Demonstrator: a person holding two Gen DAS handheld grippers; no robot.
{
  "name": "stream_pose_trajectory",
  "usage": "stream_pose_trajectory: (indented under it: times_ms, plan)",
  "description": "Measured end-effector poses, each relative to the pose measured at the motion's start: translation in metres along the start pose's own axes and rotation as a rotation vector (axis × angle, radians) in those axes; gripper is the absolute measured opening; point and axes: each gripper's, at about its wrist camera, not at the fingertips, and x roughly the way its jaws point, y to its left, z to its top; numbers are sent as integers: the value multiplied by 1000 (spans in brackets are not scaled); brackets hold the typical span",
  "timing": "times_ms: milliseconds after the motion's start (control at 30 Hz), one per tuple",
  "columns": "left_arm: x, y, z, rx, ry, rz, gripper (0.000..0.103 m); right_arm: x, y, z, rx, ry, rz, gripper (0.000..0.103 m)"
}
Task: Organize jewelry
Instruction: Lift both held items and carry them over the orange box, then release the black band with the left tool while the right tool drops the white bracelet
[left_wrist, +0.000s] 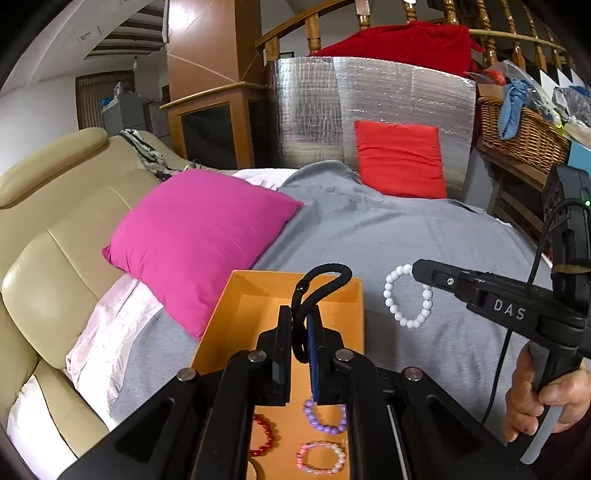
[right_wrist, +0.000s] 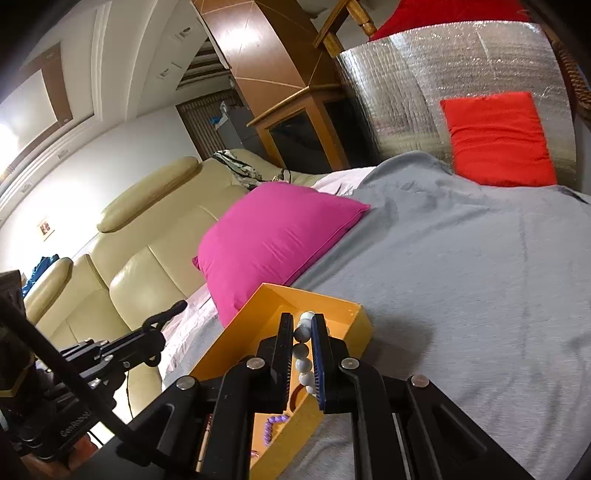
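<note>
An orange tray (left_wrist: 255, 295) lies on the grey blanket; it also shows in the right wrist view (right_wrist: 354, 317). In it lie a purple bead bracelet (left_wrist: 325, 421), a red one (left_wrist: 264, 432) and a pink-and-white one (left_wrist: 321, 458). My left gripper (left_wrist: 299, 332) is shut on a black hair band (left_wrist: 317, 284), held over the tray. My right gripper (right_wrist: 301, 343) is shut on a white bead bracelet (right_wrist: 303, 347), which hangs from it in the left wrist view (left_wrist: 406, 295), just right of the tray.
A magenta pillow (left_wrist: 199, 240) lies left of the tray against a cream leather sofa (left_wrist: 55, 258). A red pillow (left_wrist: 400, 158) leans on a silver foil panel (left_wrist: 332, 110) at the back. A wicker basket (left_wrist: 517, 125) stands at far right.
</note>
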Motion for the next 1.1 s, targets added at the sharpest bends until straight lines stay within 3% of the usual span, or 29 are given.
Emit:
stream_pose_trajectory:
  times_ms: [167,400,667,1100]
  plan:
    - [27,20,-4,-23,48,-7,8,25,4,5,3,42,22,11]
    - [94,54,-9,-78,180,-44,8,76,7,7,-12,135,45,11]
    - [149,52,-17,-71,279,-47,8,125,6,1,-10,232,58,11]
    - [193,43,-29,-76,369,4,9,154,-10,-10,32,267,33,11]
